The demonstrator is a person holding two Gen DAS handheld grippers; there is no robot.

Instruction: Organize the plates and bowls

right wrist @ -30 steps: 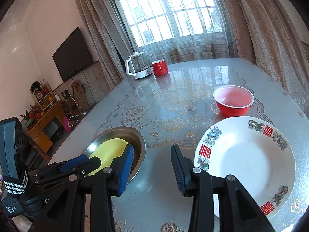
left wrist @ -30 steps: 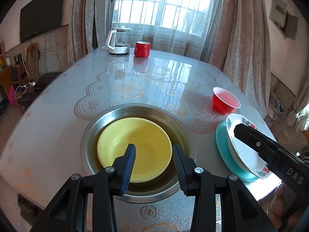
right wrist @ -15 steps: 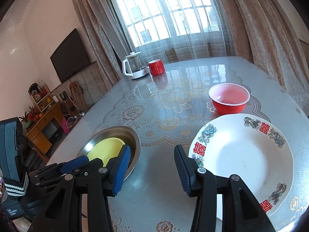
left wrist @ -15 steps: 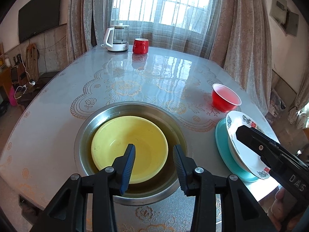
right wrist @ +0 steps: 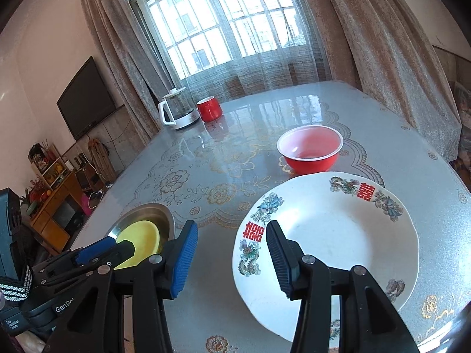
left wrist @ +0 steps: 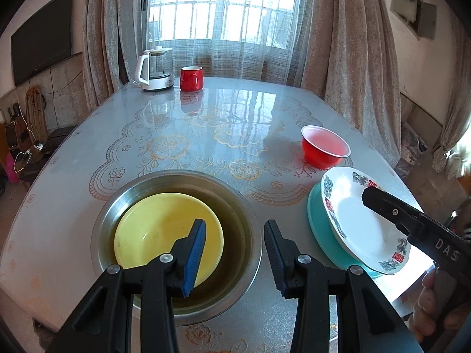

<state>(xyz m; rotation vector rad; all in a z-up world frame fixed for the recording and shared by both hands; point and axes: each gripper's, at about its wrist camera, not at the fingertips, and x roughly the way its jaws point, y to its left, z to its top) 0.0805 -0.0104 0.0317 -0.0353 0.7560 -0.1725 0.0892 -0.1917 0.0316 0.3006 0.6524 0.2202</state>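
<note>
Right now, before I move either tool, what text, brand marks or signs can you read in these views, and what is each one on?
"DAS": white letters on the right tool body, seen from the left wrist.
"GenRo": on the left tool body, cut off by the finger in front.
Red double-happiness sign "囍": printed several times on the rim of the white plate.
Small label on the left tool's base: too small to read.

Patterned table (left wrist: 206,123) with steel basin (left wrist: 247,223), teal plate (left wrist: 319,223), red bowl (left wrist: 323,150), kettle (left wrist: 156,69), red mug (left wrist: 191,78)
</note>
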